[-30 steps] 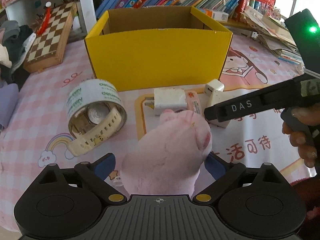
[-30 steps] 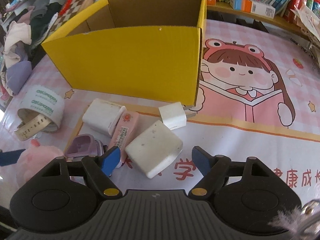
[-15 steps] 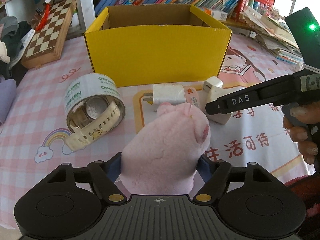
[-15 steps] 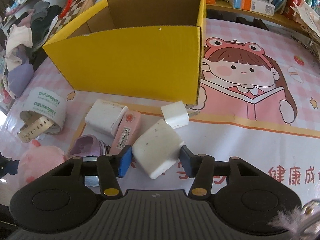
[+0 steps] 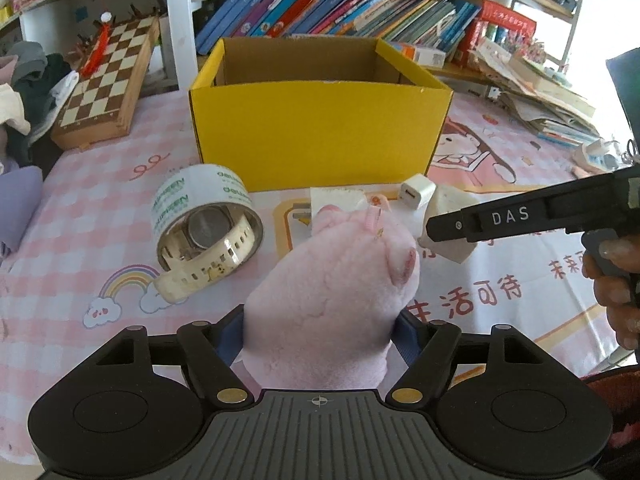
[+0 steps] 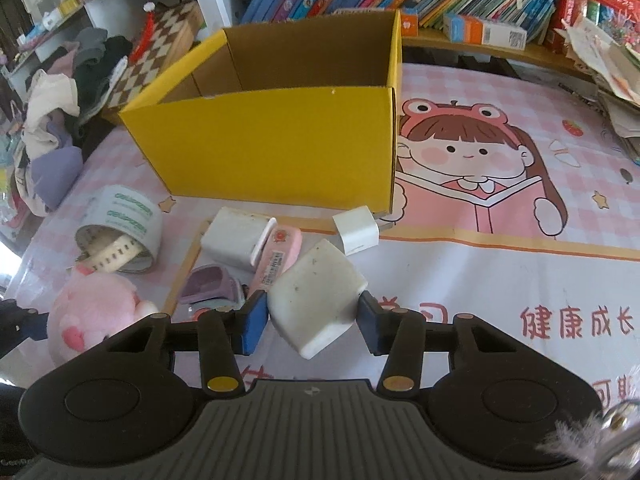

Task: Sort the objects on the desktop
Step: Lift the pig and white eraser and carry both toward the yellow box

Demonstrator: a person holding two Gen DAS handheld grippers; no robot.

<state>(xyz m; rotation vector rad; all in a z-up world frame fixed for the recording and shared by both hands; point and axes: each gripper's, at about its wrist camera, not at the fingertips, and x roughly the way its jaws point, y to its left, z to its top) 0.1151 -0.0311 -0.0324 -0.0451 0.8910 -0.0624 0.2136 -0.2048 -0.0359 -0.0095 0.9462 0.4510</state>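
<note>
My left gripper (image 5: pixel 320 336) is shut on a pink plush pig (image 5: pixel 336 292), held above the table in front of the open yellow cardboard box (image 5: pixel 320 136). The pig also shows in the right wrist view (image 6: pixel 94 312). My right gripper (image 6: pixel 312 316) is shut on a white block-shaped charger (image 6: pixel 316 296), raised a little off the mat; it shows as a black bar in the left wrist view (image 5: pixel 500 220). The box (image 6: pixel 272 148) looks empty inside.
On the mat lie a tape roll (image 6: pixel 120 216) with a cream watch (image 6: pixel 108 256) in it, a white adapter (image 6: pixel 236 236), a pink device (image 6: pixel 280 256), a purple item (image 6: pixel 208 284) and a small white plug (image 6: pixel 356 230). A chessboard (image 5: pixel 108 84) and bookshelves (image 5: pixel 340 12) stand behind.
Both grippers closed from open: the left onto the plush pig, the right onto the white charger. Both have lifted their objects slightly, and the box top has come into fuller view.
</note>
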